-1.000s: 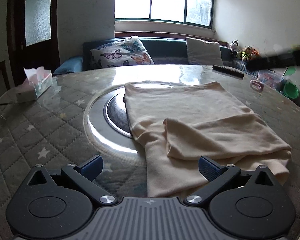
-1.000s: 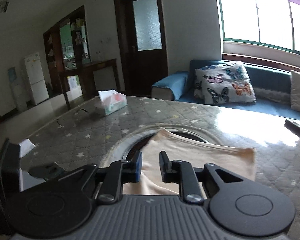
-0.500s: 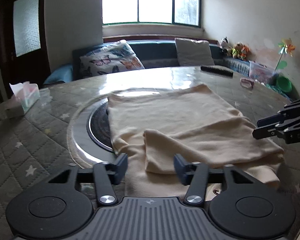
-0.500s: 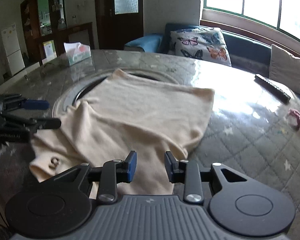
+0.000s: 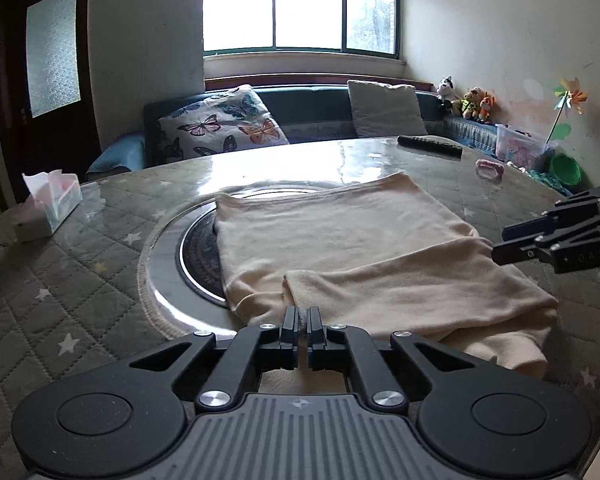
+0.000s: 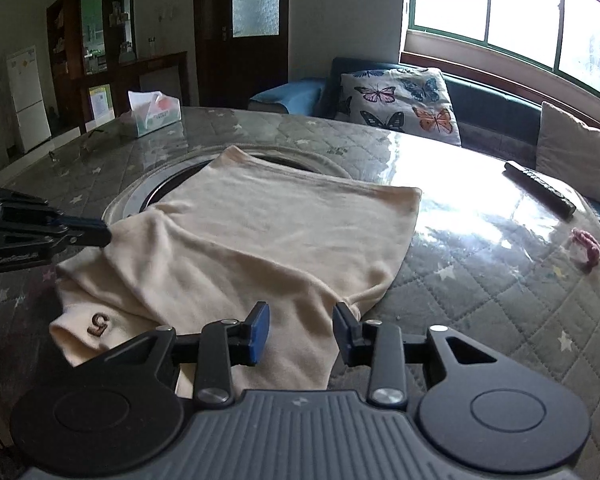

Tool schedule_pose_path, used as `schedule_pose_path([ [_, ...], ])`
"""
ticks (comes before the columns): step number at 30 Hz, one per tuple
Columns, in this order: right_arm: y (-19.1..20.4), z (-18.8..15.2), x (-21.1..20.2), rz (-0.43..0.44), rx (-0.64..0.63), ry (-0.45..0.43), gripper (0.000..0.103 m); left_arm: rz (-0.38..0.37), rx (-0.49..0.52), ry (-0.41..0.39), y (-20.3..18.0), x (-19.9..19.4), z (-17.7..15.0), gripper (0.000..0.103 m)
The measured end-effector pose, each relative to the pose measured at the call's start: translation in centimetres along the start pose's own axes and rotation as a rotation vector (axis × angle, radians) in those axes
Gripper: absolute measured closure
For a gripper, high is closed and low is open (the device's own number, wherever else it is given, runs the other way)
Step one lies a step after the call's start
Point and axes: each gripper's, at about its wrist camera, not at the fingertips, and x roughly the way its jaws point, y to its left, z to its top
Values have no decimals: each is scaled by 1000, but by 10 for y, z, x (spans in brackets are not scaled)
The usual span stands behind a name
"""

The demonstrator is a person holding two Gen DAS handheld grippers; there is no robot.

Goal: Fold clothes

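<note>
A cream garment (image 5: 340,240) lies partly folded on the round table, one sleeve folded across its near end. It also shows in the right wrist view (image 6: 260,240), with a brown "5" patch (image 6: 99,323) on a cuff. My left gripper (image 5: 303,322) is shut on the near edge of the folded sleeve; it also shows in the right wrist view (image 6: 96,234). My right gripper (image 6: 302,326) is open, low over the garment's near right corner, with cloth between its fingers; it also shows in the left wrist view (image 5: 500,246).
The quilted, glass-topped table (image 5: 80,288) has a round metal inset (image 5: 172,240) under the garment. A tissue box (image 5: 50,204) stands at the left. A remote (image 6: 540,194) and a pink item (image 6: 586,242) lie at the right. A sofa with cushions (image 5: 224,128) stands behind.
My left gripper has closed from wide open onto the sleeve's edge. My right gripper has swung down to the garment's right side and opened wider.
</note>
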Motion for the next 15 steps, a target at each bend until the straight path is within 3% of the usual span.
schedule_pose_path([
  [9,-5,-3,30,13,21,30,68,-1,26,47,3,5,-5,99],
  [15,0,3,15,38,-2,-10,68,-17,51,60,3,6,-3,98],
])
